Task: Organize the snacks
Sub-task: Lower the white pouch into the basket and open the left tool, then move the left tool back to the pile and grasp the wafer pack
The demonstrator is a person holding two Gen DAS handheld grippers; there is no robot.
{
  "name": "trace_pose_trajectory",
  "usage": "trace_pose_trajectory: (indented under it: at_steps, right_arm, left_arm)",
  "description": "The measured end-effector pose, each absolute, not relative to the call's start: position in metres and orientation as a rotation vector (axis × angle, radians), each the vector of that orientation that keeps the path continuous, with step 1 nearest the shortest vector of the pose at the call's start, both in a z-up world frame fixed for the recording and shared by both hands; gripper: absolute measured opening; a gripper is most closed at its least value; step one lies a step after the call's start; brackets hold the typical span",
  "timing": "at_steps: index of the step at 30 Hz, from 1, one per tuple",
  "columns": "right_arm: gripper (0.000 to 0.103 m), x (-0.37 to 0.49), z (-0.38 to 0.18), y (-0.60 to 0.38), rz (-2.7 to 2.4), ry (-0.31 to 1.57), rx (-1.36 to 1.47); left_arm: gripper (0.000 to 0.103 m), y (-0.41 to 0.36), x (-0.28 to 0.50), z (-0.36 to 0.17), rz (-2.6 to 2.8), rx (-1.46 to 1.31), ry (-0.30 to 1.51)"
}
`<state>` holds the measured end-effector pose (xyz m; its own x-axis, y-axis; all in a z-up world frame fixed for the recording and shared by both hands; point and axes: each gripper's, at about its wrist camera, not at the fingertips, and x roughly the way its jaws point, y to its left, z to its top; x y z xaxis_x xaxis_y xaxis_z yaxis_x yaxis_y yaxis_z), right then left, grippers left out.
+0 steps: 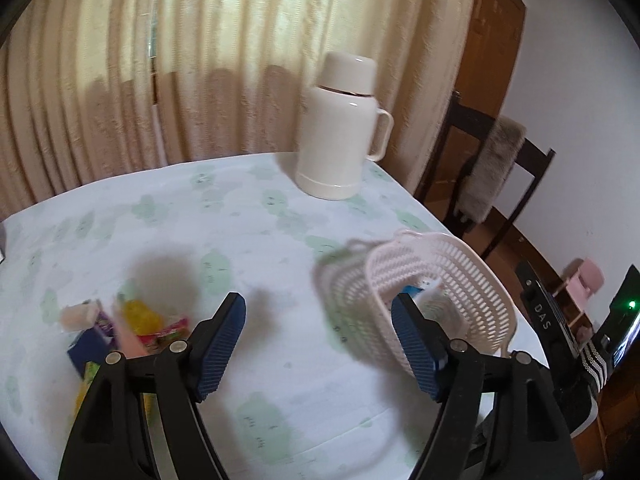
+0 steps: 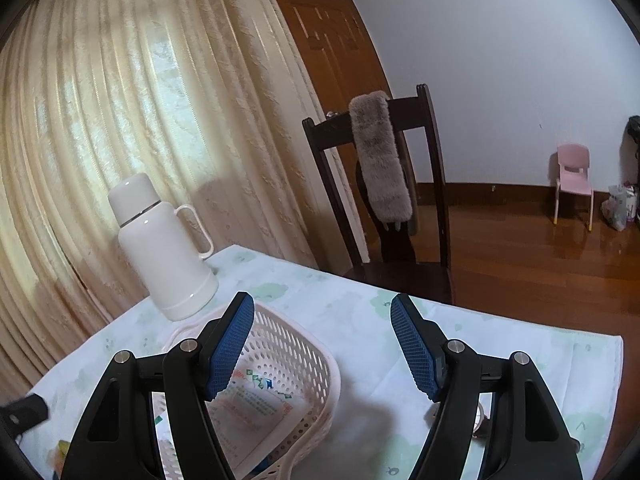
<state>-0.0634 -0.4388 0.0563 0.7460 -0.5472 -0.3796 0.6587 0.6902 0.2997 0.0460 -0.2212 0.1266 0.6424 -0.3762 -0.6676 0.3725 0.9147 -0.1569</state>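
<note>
A pale pink perforated basket stands on the table at the right of the left wrist view. It holds a flat white printed snack packet. A pile of loose snacks in yellow, pink, blue and green wrappers lies at the left, partly behind the left finger. My left gripper hangs open over bare cloth between the pile and the basket, with nothing between its fingers. My right gripper is open and empty, its left finger over the basket.
A white thermos jug stands near the table's far edge before a cream curtain. A dark wooden chair with a grey furry cover stands past the table's right side. A small round object shows partly behind the right finger.
</note>
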Motion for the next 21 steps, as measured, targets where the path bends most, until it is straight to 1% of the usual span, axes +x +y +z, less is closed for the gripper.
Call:
trace_pose_trajectory:
  at_steps: [2, 7, 11, 21]
  right_arm:
    - [0.072, -0.063, 0.057, -0.437, -0.682, 0.27, 0.425]
    - [0.072, -0.063, 0.06, -0.432, -0.691, 0.246, 0.383]
    - [0.072, -0.063, 0.061, -0.425, -0.705, 0.229, 0.337]
    - [0.072, -0.059, 0.06, -0.403, -0.739, 0.205, 0.209]
  left_arm:
    - [0.072, -0.213, 0.044, 0.129, -0.407, -0.003, 0.75]
    - [0.077, -0.184, 0.043, 0.132, -0.371, -0.019, 0.731]
    - [0.077, -0.158, 0.049, 0.133, -0.344, -0.041, 0.738]
    - [0.077, -0.082, 0.059, 0.149, -0.221, -0.07, 0.681]
